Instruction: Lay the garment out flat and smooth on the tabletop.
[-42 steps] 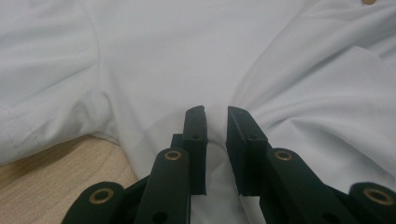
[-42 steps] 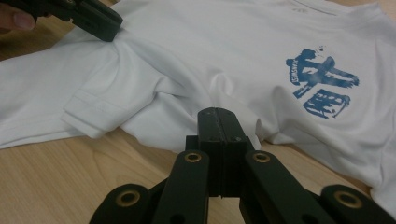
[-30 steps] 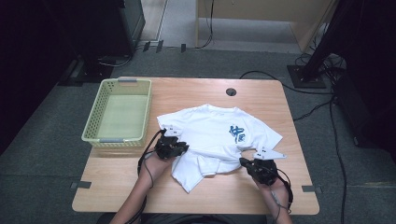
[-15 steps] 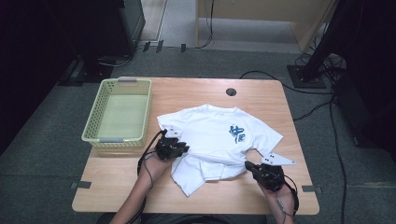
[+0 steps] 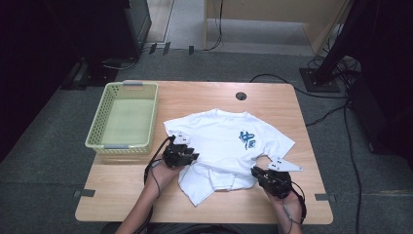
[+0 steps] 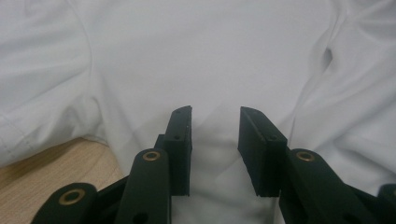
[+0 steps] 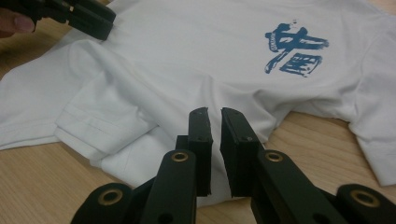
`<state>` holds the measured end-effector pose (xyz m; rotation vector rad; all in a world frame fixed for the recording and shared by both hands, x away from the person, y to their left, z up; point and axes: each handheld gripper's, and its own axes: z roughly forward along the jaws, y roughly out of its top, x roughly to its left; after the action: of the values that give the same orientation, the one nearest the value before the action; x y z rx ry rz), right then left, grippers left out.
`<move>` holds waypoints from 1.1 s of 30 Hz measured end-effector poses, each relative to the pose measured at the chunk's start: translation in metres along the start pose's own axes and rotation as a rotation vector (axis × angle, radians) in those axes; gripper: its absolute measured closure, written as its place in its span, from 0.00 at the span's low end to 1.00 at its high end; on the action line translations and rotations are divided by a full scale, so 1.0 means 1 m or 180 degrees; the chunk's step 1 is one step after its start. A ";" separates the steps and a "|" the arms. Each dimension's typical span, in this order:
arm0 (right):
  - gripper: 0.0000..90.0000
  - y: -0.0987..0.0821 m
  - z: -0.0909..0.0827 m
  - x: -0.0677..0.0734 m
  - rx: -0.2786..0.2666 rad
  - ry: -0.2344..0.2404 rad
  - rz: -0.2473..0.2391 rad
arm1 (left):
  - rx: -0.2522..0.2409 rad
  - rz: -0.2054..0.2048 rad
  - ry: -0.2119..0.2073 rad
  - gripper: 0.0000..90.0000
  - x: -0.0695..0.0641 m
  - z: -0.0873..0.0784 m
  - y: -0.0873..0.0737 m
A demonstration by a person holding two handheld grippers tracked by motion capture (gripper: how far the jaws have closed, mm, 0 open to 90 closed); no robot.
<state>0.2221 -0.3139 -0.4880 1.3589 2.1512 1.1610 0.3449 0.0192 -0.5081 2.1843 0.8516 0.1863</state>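
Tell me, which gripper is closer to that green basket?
Left. The left gripper sits on the shirt just beside the basket's near corner; the right gripper is across the shirt.

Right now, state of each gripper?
Left gripper: open, jaws apart over the white T-shirt, holding nothing.
Right gripper: jaws nearly closed at the shirt's edge; a grip cannot be told.

White T-shirt [image 5: 221, 141], blue print [image 5: 247, 139]; pale green basket [image 5: 98, 136]; black tongs [image 6: 215, 144].
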 end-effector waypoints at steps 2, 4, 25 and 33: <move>0.91 -0.001 0.004 0.002 0.0040 0.0024 0.0014 | -0.0084 -0.0029 0.0002 0.72 -0.003 -0.005 0.002; 0.90 -0.001 0.009 0.002 0.0068 0.0041 -0.0001 | -0.0146 -0.0017 0.0018 0.70 -0.006 -0.010 0.003; 0.58 -0.008 0.039 0.007 0.0321 0.0057 -0.0078 | -0.0080 0.0200 0.0131 0.37 -0.038 -0.007 -0.025; 0.48 -0.010 0.042 0.013 0.0314 0.0057 -0.0193 | -0.0074 0.0281 0.0210 0.34 -0.042 -0.006 -0.028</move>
<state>0.2376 -0.2853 -0.5195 1.3183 2.2731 1.0609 0.2957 0.0095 -0.5184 2.2059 0.7859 0.3118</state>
